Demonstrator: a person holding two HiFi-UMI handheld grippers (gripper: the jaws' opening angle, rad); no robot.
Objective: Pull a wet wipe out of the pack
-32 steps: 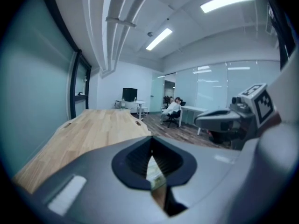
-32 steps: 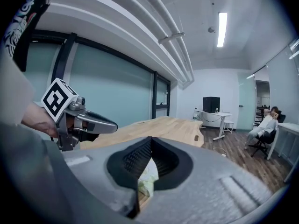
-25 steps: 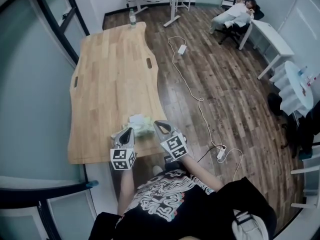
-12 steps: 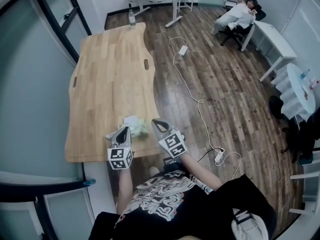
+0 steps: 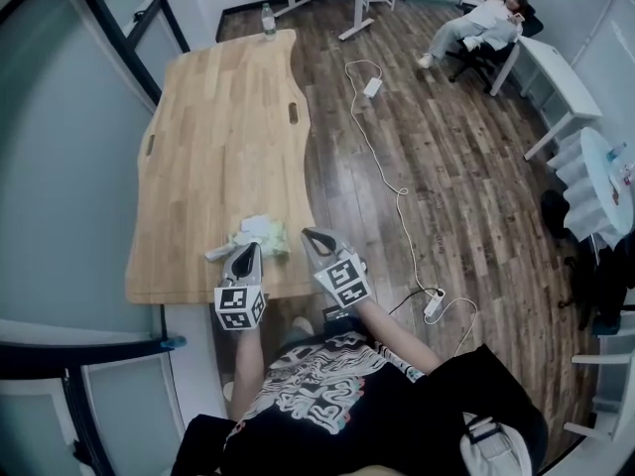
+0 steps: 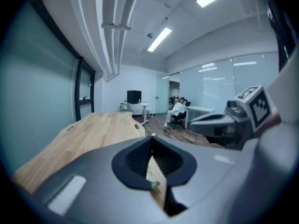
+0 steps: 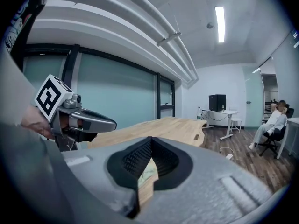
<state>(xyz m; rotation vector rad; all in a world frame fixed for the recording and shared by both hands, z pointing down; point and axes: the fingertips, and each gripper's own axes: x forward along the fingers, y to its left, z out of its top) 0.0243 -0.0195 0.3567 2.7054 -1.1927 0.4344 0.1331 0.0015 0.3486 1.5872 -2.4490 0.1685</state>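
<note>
The pale green wet wipe pack (image 5: 266,232) lies on the wooden table (image 5: 223,137) close to its near edge. A crumpled white wipe (image 5: 221,253) trails from the pack's left side. My left gripper (image 5: 249,251) is shut and empty, its tip just short of the pack's near left corner. My right gripper (image 5: 309,236) is also shut and empty, at the pack's right, over the table's edge. In the left gripper view the left gripper (image 6: 152,136) shows a sliver of the pack (image 6: 152,178) below its closed tips. The right gripper (image 7: 150,138) shows the same sliver of pack (image 7: 146,172).
A bottle (image 5: 267,20) stands at the table's far end. A glass wall (image 5: 60,167) runs along the left. A white cable and power strip (image 5: 435,303) lie on the wood floor to the right. A person sits in a chair (image 5: 481,23) at the back, near white desks.
Both grippers have shifted a little across the table's near end, still shut and side by side. The white wipe left of the pack shows more plainly now.
</note>
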